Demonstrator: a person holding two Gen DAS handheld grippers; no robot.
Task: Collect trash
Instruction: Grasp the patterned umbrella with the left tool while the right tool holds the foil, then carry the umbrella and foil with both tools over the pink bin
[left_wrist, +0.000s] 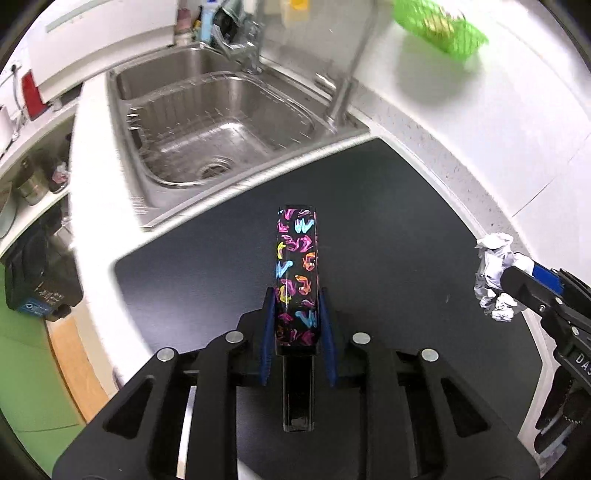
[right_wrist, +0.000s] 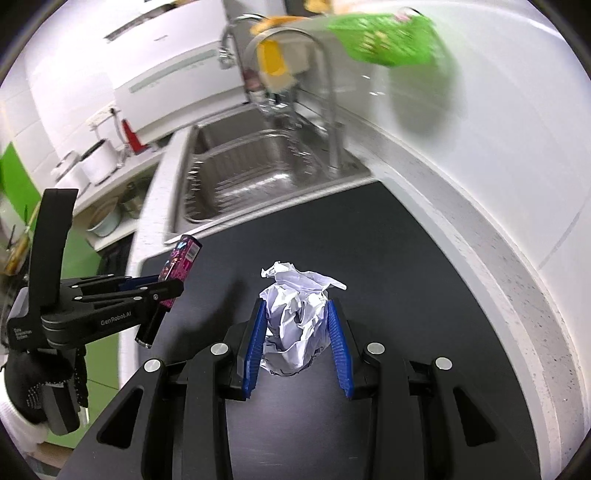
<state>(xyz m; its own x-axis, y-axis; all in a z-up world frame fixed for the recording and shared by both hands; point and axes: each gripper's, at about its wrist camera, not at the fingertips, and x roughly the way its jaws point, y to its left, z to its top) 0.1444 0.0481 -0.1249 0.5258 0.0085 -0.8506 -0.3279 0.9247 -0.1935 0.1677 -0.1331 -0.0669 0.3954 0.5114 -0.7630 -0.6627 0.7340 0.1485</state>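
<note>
Both pieces of trash are gripped and off the surface, so the step in hand looks like carrying to a bin. Left gripper (left_wrist: 296, 314) is clamped on a patterned black box (left_wrist: 297, 273) above the dark mat (left_wrist: 207, 258), near its sink-side edge. Right gripper (right_wrist: 297, 332) is closed around a crumpled paper ball (right_wrist: 295, 317) over the mat's middle. No bin is visible; the next move needs one located.
</note>
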